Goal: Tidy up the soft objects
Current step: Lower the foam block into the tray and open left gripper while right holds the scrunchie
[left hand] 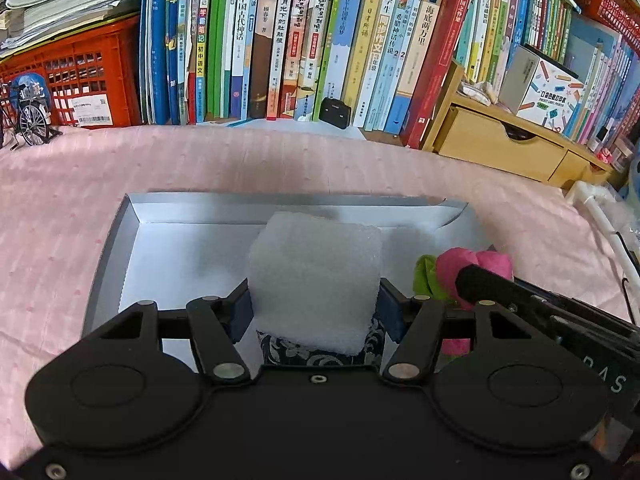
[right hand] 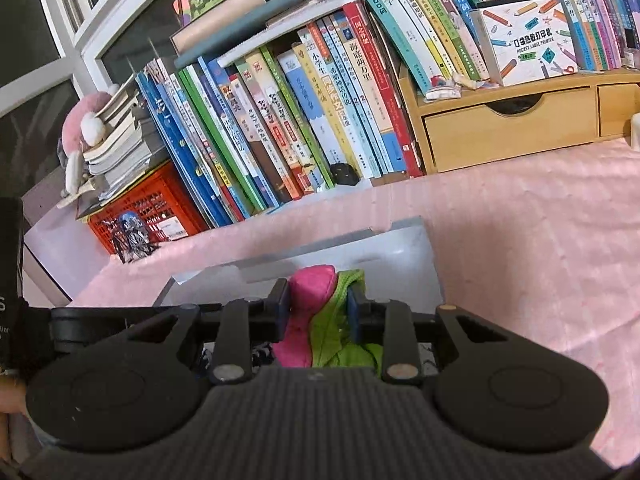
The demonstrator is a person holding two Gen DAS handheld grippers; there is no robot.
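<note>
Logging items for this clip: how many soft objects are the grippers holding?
2. A white foam block is clamped in the left gripper over the grey box; a pink-and-green plush toy is clamped in the right gripper. More may lie hidden beneath.

White foam block [left hand: 316, 280], cube-like, upright, center frame in left wrist view, over the open grey-white box [left hand: 132, 240]. Pink-and-green soft toy [right hand: 320, 316], crumpled, lower center in right wrist view, above the same box. Dark patterned fabric [left hand: 280, 350] partly visible under the foam.
</note>
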